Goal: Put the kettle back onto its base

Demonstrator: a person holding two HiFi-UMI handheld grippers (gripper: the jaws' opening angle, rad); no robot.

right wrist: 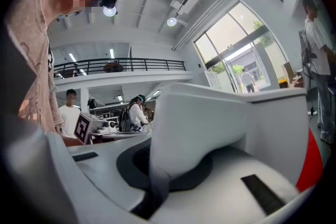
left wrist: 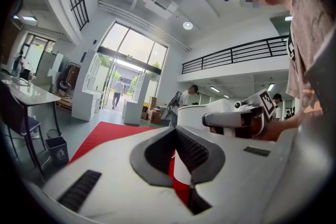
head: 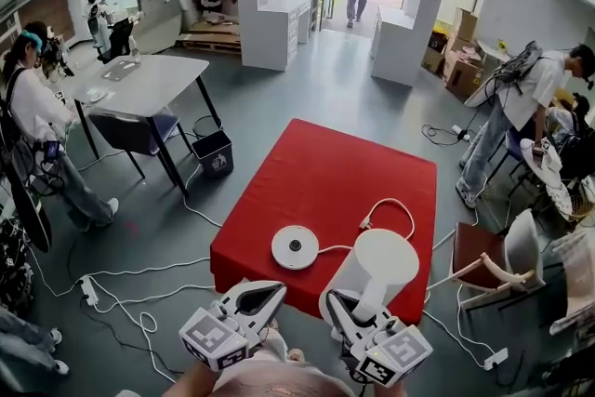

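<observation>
**A:** What is the nearest worry?

**B:** The grip. The right gripper (head: pixel 351 304) has its jaws clamped on the handle (right wrist: pixel 173 134) of the kettle (head: pixel 381 260) and nothing else. One narrow hold carries the whole white body, so I judge it can swing or tilt on any sideways move.

**A:** And the other one?

**B:** The left gripper (head: pixel 270 291) has its jaws drawn together with nothing in them. It hovers at the front edge of the red surface (head: pixel 325 172) and steadies nothing.

**A:** Where is the kettle now?

**B:** At the near edge of the surface, just right of the base (head: pixel 295 247) and not on it. Whether it is lifted clear I cannot tell, because the gripper hides its bottom.

**A:** What could go wrong at the base?

**B:** It is a light disc close to the front edge. A kettle set down off-centre probably lands on the rim, then rocks or pushes the disc toward the drop.

**A:** And further back?

**B:** The cord (head: pixel 395 205) loops behind the kettle to the plug (head: pixel 365 223). If the kettle drags it, the base likely shifts.
</observation>
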